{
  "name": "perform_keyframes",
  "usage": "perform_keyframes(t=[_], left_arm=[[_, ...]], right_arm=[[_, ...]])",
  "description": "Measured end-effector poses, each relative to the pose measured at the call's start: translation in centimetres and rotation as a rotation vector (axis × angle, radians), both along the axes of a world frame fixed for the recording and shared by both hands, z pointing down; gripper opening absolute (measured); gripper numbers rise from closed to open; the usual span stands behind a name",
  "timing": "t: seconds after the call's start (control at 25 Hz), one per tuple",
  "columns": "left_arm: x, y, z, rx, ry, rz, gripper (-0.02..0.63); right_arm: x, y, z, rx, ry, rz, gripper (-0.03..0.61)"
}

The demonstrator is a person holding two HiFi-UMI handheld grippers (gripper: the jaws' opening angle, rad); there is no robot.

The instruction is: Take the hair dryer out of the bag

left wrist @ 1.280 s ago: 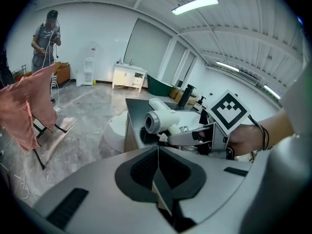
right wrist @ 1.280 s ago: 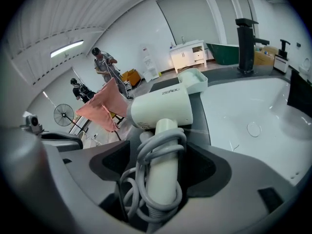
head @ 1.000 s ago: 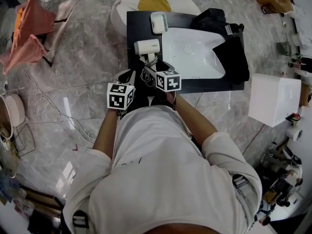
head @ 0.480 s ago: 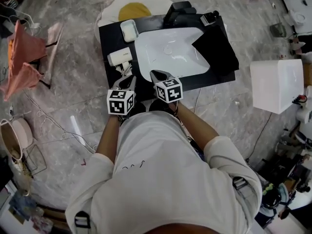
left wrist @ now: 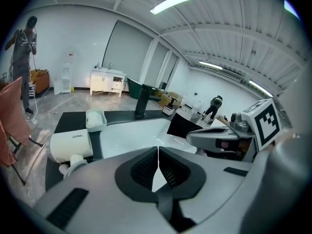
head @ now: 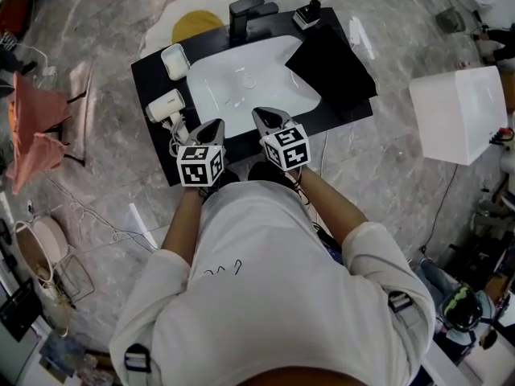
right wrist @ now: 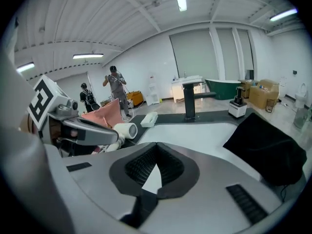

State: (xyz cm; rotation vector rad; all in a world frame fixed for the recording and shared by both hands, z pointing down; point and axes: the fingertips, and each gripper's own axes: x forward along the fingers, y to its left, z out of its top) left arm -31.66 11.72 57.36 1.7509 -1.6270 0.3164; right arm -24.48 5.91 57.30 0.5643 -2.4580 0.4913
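Plainly, both grippers hang empty over the near edge of the black bench [head: 149, 83]. The left gripper [head: 213, 127] has its jaws pressed together with nothing between them. The right gripper [head: 266, 117], just beside it at its 3 o'clock, likewise has its jaws closed tip to tip on nothing. The white hair dryer [head: 164, 106] lies out of the bag on the bench, at 9 o'clock from the white sink [head: 249, 87] and about 10 o'clock from the left gripper, apart from both. Its bundled cord [head: 179, 139] sits by the handle. The black bag [head: 331, 61] lies slumped at the sink's 3 o'clock, reaching its rim. A white soap dish [head: 175, 61] sits at 12 o'clock from the hair dryer, and a black faucet [head: 245, 13] stands at the sink's 12 o'clock.
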Motion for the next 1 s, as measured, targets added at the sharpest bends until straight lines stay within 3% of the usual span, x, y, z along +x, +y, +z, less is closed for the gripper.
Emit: perform_keyframes(t=[0.32,0.52,0.76,1.0], left_arm=[[3.9,-3.0,-1.7,0.028,-0.009,-0.065,0.023],[5.1,-4.7,-3.1,0.116,0.103,-0.209,0.023],[6.9,-4.7,-2.9,0.134,0.045,-0.336,0.023],[5.2,-4.7,-6.4,0.192,-0.046,-0.368,0.023]], right_arm=[[3.6,-3.5,-2.7,0.071,-0.031,-0.033,-0.003],[5.4,-5.7,-4.0,0.116,-0.058,-0.075,-0.003],[6.9,-7.9,-4.6,0.133,-0.079,-0.135,-0.003],[4.6,-9.8,-8.5,0.215,-0.152,-0.174,-0.003]])
